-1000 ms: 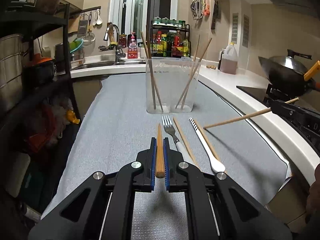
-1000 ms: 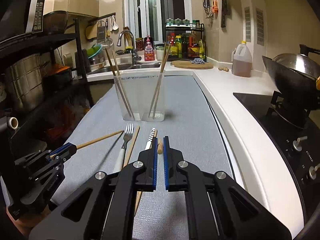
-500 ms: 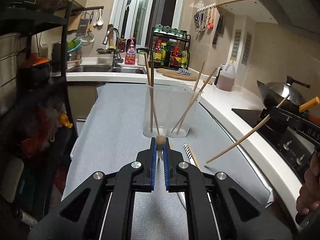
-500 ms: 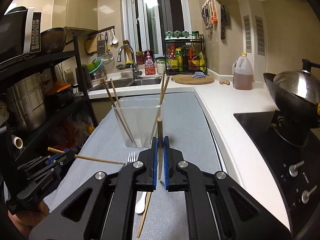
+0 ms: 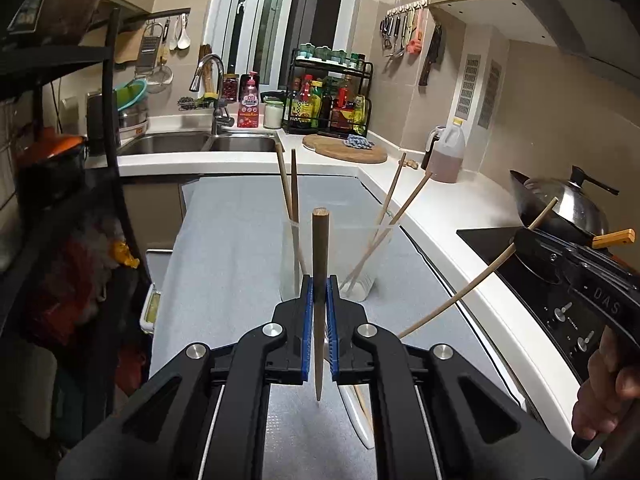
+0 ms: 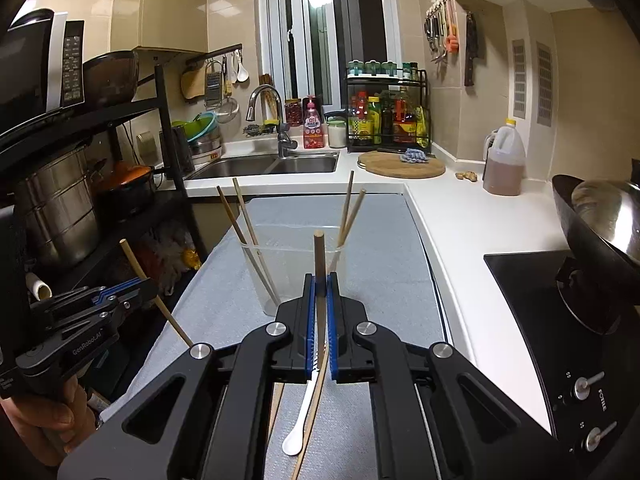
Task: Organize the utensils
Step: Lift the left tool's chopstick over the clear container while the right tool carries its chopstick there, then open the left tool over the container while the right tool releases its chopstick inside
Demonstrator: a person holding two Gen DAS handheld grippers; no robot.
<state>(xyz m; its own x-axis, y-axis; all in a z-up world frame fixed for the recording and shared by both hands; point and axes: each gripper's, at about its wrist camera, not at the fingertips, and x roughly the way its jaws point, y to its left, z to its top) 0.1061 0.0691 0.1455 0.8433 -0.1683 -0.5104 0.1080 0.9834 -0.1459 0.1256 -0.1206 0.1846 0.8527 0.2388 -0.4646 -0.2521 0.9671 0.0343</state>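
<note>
My left gripper [image 5: 319, 292] is shut on a wooden chopstick [image 5: 320, 248] that stands upright, thick end up, above the grey mat. My right gripper [image 6: 319, 292] is shut on another wooden chopstick [image 6: 319, 252], also upright. A clear plastic holder [image 5: 360, 252] stands just beyond both grippers; it also shows in the right wrist view [image 6: 288, 264], with two chopsticks leaning in each side. A white spoon [image 6: 298, 424] and a loose chopstick [image 6: 276, 404] lie on the mat under the right gripper.
A grey mat [image 5: 232, 248] covers the counter. A wok [image 5: 568, 204] sits on the black hob [image 6: 536, 320] at right. An oil jug [image 6: 504, 164], cutting board [image 6: 400, 164], sink [image 6: 272, 164] and spice rack [image 6: 384, 120] stand behind. A black shelf rack [image 6: 80, 184] is at left.
Both grippers have lifted their chopsticks off the mat and tilted them from lying flat to upright. Both have moved closer to the clear holder.
</note>
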